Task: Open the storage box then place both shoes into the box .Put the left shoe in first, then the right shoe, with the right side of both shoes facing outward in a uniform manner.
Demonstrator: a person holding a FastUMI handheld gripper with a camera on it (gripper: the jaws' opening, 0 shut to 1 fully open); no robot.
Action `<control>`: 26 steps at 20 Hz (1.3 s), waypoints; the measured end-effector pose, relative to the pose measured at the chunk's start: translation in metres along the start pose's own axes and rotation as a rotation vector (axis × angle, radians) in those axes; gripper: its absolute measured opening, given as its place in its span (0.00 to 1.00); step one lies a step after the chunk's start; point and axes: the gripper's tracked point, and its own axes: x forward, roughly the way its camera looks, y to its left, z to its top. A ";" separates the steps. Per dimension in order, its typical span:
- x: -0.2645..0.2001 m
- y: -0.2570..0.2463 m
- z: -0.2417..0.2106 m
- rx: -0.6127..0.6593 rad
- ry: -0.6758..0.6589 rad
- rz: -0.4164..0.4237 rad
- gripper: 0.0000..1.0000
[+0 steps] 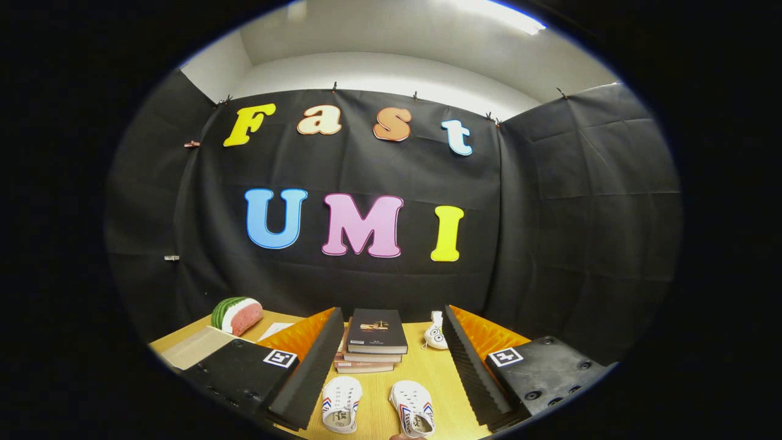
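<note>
While the gripper (391, 373) hangs above the wooden table (421, 366) with its fingers spread wide and nothing between them, I read this as the very start: the storage box is not yet opened, and neither shoe has been touched. The two white shoes lie side by side on the table between the fingers, the left-hand shoe (341, 404) at about seven o'clock from the middle of the gap and the right-hand shoe (413, 408) at about five o'clock. Straight ahead at twelve o'clock sits a stack of books (372, 342), with a small white toy (435, 335) at one o'clock beside it and a watermelon slice (237, 315) far off at ten o'clock. A pale flat shape (194, 347) near the watermelon may be part of the box or its lid (I cannot tell from here). My next move, as I judge it, calls for finding the box lid first, then lifting it before going for the left shoe.
</note>
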 end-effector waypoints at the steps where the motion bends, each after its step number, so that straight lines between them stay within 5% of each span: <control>1: -0.001 -0.001 -0.001 0.002 0.003 -0.005 0.97; 15: 0.002 -0.017 -0.017 0.007 0.081 -0.031 0.97; 26: 0.009 0.042 -0.055 0.163 0.296 0.147 1.00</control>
